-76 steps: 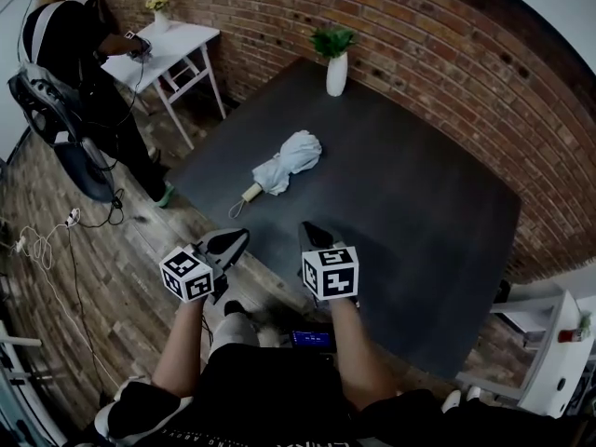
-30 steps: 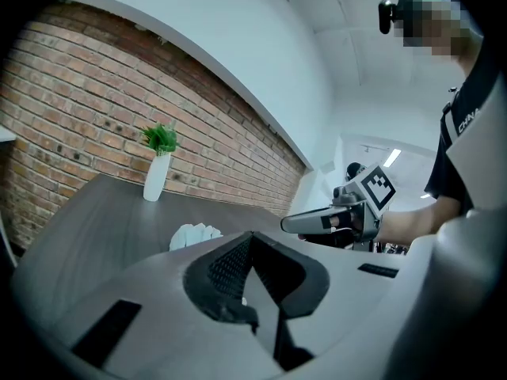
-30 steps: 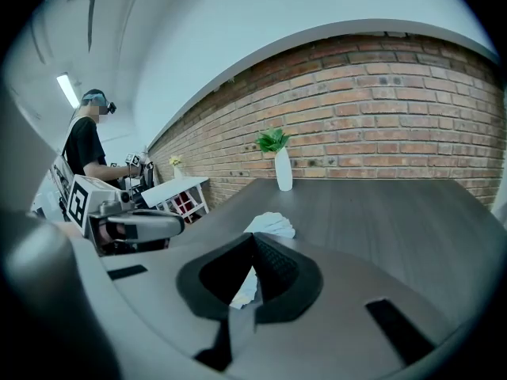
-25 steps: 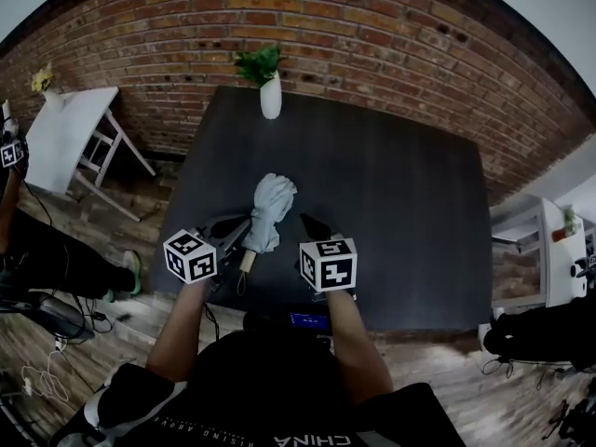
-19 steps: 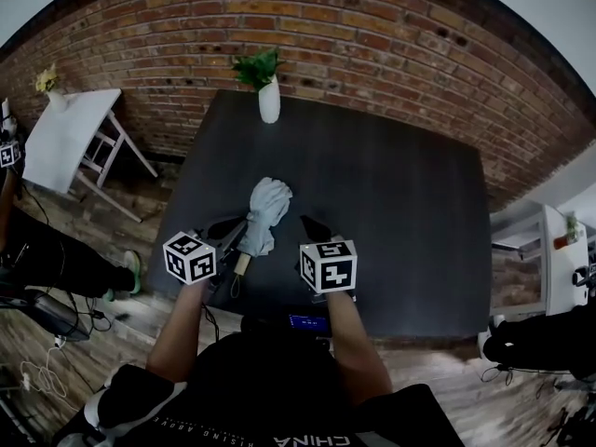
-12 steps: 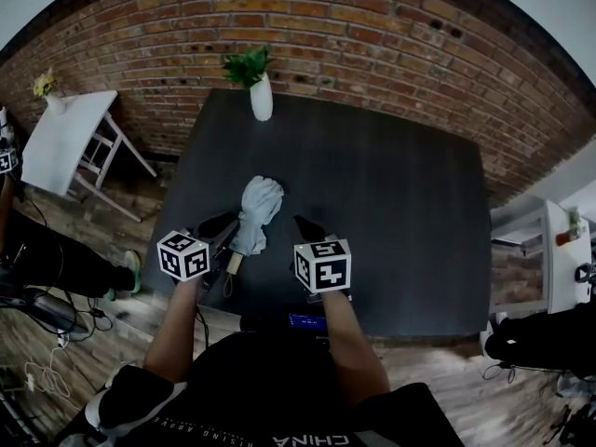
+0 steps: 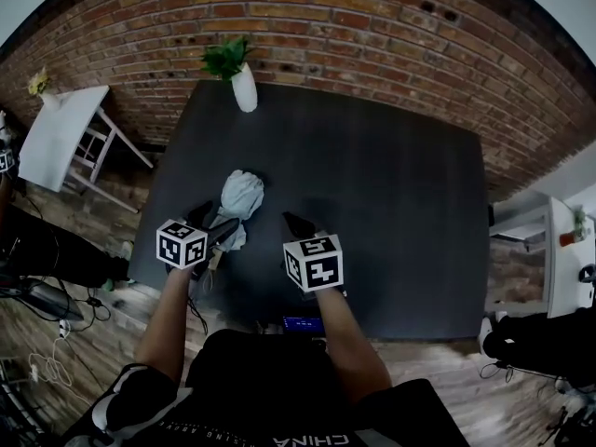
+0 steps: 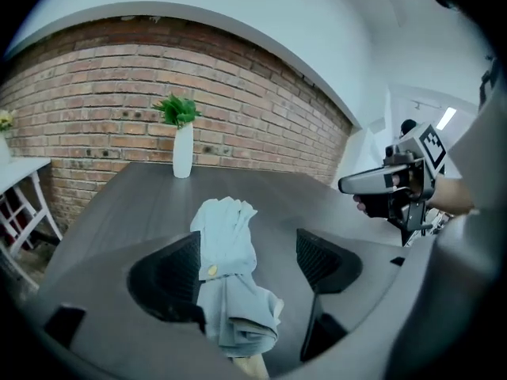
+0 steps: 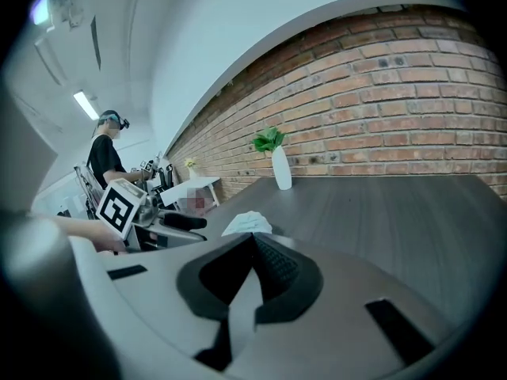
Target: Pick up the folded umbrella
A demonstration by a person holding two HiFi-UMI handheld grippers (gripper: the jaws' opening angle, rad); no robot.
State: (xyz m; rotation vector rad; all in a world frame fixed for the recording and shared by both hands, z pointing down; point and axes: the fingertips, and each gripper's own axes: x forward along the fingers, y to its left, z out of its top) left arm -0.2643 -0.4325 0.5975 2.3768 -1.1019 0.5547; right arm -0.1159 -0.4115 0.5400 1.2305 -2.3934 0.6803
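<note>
Pale grey folded fabric umbrella [image 7: 238,196] lies centre left of the head view on the dark table [image 7: 391,203]. The left gripper [image 7: 212,223] straddles its near end, jaws opening for a grasp. The right gripper [image 7: 296,223] waits empty, jaws together.

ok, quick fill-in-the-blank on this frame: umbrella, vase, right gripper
1. The folded umbrella lies on the dark ___.
2. The white vase holds a green ___.
3. The right gripper has its jaws ___, with nothing between them.
4. The wall behind is made of ___.

Missing: table; plant; shut; brick.
</note>
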